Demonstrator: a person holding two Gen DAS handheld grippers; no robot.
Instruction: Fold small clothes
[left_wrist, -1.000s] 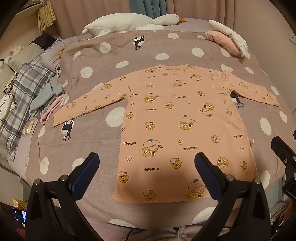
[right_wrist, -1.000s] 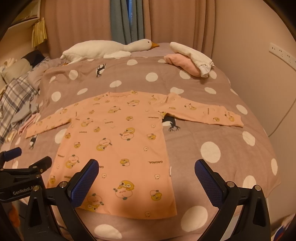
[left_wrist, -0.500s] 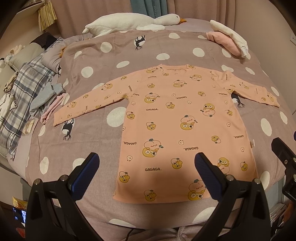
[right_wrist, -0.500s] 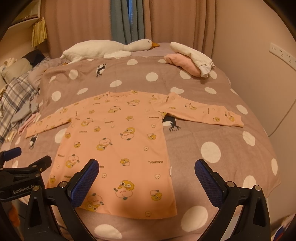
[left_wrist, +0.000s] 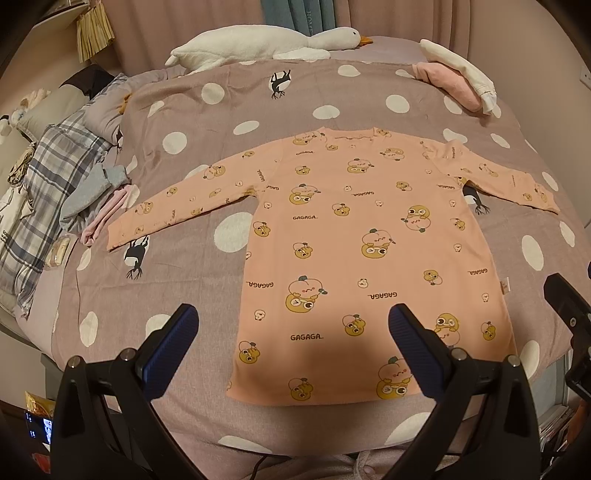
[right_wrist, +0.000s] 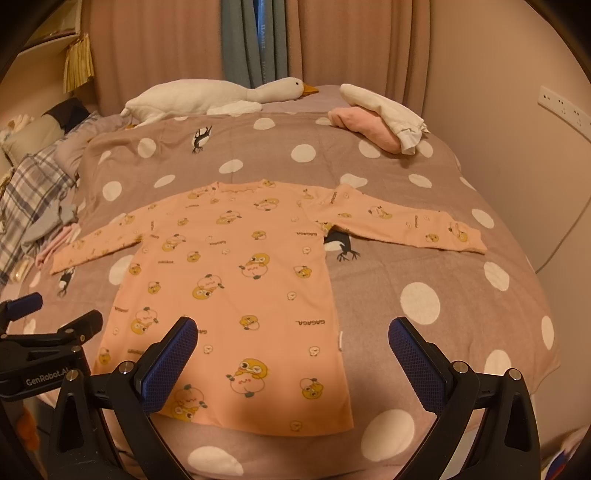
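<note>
Left wrist view: the left tongs (left_wrist: 291, 325) are released above the hem of the peach shirt (left_wrist: 369, 236), which lies flat, sleeves spread, on the polka-dot bed (left_wrist: 184, 277). Right wrist view: the right tongs (right_wrist: 293, 338) are released, empty, over the shirt's (right_wrist: 236, 280) hem.

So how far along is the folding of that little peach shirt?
Barely begun. The peach shirt looks already spread flat on the dotted bedspread, both sleeves out, no fold made. Nothing is in hand: the left tongs and right tongs hover open near its hem. Every fold is left.
</note>
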